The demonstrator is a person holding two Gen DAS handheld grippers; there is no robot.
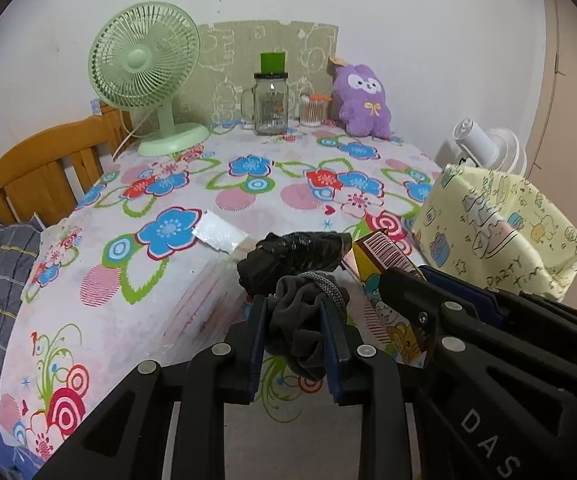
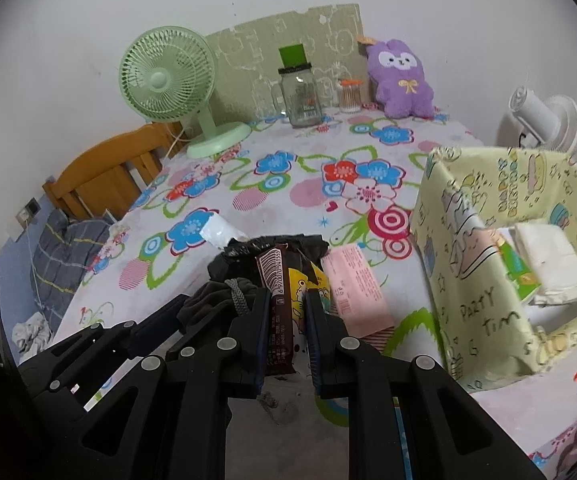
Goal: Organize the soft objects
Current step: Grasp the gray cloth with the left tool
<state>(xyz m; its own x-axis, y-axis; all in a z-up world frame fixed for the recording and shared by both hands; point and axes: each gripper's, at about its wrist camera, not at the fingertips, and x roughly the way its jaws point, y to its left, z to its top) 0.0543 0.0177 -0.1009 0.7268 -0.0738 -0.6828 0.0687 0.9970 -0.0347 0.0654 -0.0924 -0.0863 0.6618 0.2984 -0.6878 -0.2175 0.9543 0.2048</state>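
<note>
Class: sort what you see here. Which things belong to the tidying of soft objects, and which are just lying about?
Job:
left tool
dark cloth pouch
right tool
snack packet
yellow fabric box

Lying about:
green fan
glass jar
purple plush toy

"PARTY" on yellow bin (image 2: 484,308); "DAS" on gripper (image 1: 488,444).

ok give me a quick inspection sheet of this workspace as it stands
surface: floral tablecloth over the table
job's things: dark grey drawstring pouch; cartoon snack packet; yellow fabric bin holding tissue packs; pink packet; black plastic bag
clutter: green desk fan, glass jar, cotton swab jar, purple plush
grippers: left hand-held gripper shut on pouch; right hand-held gripper shut on snack packet
cables: fan cord
surroundings: wooden headboard, white fan
</note>
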